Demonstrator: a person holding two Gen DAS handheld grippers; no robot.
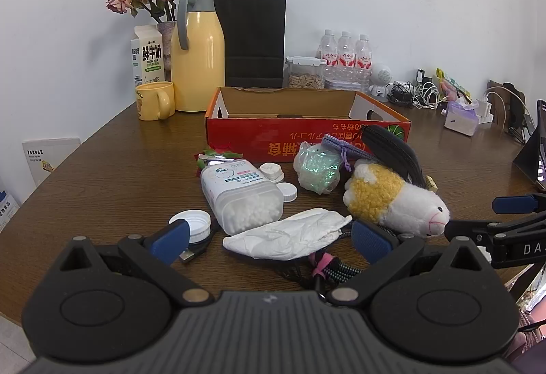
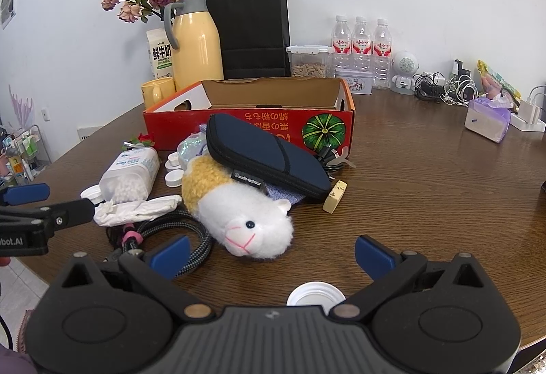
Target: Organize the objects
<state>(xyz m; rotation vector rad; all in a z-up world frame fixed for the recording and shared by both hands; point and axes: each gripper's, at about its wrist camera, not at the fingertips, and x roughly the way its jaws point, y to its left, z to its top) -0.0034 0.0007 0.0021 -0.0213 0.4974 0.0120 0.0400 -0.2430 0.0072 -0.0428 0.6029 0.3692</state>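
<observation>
An open red cardboard box (image 1: pixel 307 135) (image 2: pixel 252 121) stands mid-table, with a pile of loose objects in front of it. The pile holds a white-and-yellow plush toy (image 1: pixel 392 199) (image 2: pixel 239 206), a dark zip case (image 2: pixel 269 158) (image 1: pixel 392 148), a jar of cotton swabs (image 1: pixel 239 196) (image 2: pixel 129 176), a crumpled tissue (image 1: pixel 290 234) (image 2: pixel 136 206), a braided cable (image 2: pixel 170 237) (image 1: pixel 327 268) and a shiny green pouch (image 1: pixel 317 169). My left gripper (image 1: pixel 269 240) hangs open just short of the tissue. My right gripper (image 2: pixel 273 254) is open in front of the plush, holding nothing.
A yellow thermos (image 1: pixel 198 56), yellow mug (image 1: pixel 155 100), milk carton (image 1: pixel 146 56), black paper bag (image 1: pixel 252 36), water bottles (image 2: pixel 361 46) and chargers (image 2: pixel 454 90) line the back. A tissue pack (image 2: pixel 488 121) lies at right. White lids (image 1: pixel 194 223) (image 2: pixel 314 295) lie near the front edge.
</observation>
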